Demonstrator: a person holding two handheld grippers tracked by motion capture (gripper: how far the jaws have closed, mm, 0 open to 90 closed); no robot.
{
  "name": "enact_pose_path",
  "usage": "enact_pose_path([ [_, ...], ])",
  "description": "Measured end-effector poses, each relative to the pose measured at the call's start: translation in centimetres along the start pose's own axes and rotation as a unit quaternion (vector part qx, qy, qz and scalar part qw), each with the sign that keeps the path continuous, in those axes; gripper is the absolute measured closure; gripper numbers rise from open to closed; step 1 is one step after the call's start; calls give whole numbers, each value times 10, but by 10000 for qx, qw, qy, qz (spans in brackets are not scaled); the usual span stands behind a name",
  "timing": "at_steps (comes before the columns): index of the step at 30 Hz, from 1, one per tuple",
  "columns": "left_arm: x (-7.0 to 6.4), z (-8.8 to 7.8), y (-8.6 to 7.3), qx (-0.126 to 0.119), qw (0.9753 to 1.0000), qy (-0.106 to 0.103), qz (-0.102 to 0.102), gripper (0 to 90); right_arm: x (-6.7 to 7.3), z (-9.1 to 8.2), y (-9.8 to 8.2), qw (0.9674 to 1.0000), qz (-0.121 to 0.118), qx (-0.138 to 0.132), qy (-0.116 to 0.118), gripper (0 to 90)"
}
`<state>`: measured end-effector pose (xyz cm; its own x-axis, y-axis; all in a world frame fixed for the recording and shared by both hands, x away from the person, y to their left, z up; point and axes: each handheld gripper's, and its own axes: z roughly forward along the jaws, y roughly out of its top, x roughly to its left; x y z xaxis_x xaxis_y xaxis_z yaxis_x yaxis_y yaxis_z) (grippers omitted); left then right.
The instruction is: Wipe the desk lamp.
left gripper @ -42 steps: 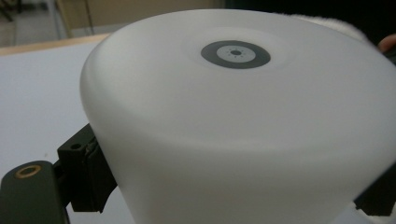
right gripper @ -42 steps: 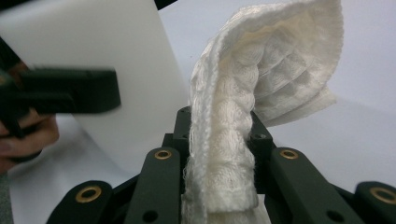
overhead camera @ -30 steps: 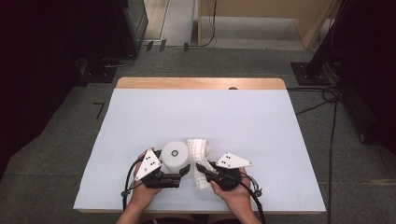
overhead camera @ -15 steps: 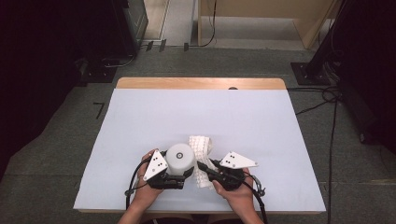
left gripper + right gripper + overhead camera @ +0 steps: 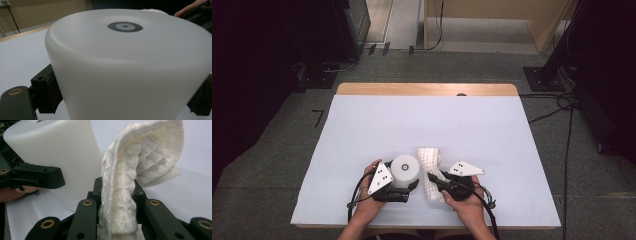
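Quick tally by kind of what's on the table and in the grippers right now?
White plastic cylinder container: 1, in the left gripper.
White waffle-weave cloth: 1, in the right gripper.
Handheld black two-jaw grippers: 2.
Total: 4.

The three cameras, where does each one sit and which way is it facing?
High view: above the person's side, looking forward and down on the table; both hands and both grippers show, left gripper, right gripper.
Left gripper view: rides that gripper, facing the white cylinder between its black jaws.
Right gripper view: rides that gripper, facing the white cloth pinched in its jaws.
Both gripper views share the cylinder.
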<state>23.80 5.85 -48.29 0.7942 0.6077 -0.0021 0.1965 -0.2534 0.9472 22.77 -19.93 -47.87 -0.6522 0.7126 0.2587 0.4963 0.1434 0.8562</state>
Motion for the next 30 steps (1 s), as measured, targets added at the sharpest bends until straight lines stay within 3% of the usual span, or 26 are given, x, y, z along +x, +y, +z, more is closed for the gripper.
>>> enact_pose_path([
  [3, 0, -1, 0, 8, 9999, 70, -96, 83, 0, 0, 0, 10000, -17, -9, 7, 732],
  [5, -2, -2, 2, 16, 9997, 134, -223, 29, 0, -1, 0, 10000, -1, -9, 11, 732],
  [8, -6, -6, 4, 29, 9983, 376, -445, 0, -1, -2, 1, 10000, 9, -31, -25, 731],
  [11, -16, -5, 4, 33, 9954, 783, -551, 0, -3, -3, 1, 10000, 23, -41, -53, 732],
  [13, -24, -1, 3, 146, 9916, 1128, -617, 0, -4, -3, 1, 10000, 16, -61, -64, 731],
  [16, -31, 5, 3, 309, 9866, 1478, -623, 4, -3, -4, 1, 9999, 23, -77, -71, 731],
  [21, -32, 6, 3, 262, 9875, 1445, -573, 84, 0, -2, 0, 10000, 11, -30, -42, 731],
  [26, -23, 2, 5, 266, 9905, 1200, -611, 86, 5, 0, 0, 10000, -23, -9, 28, 730],
  [30, -14, -6, 10, -30, 9940, 873, -651, 86, 9, 2, 0, 10000, -50, 21, 82, 730],
])
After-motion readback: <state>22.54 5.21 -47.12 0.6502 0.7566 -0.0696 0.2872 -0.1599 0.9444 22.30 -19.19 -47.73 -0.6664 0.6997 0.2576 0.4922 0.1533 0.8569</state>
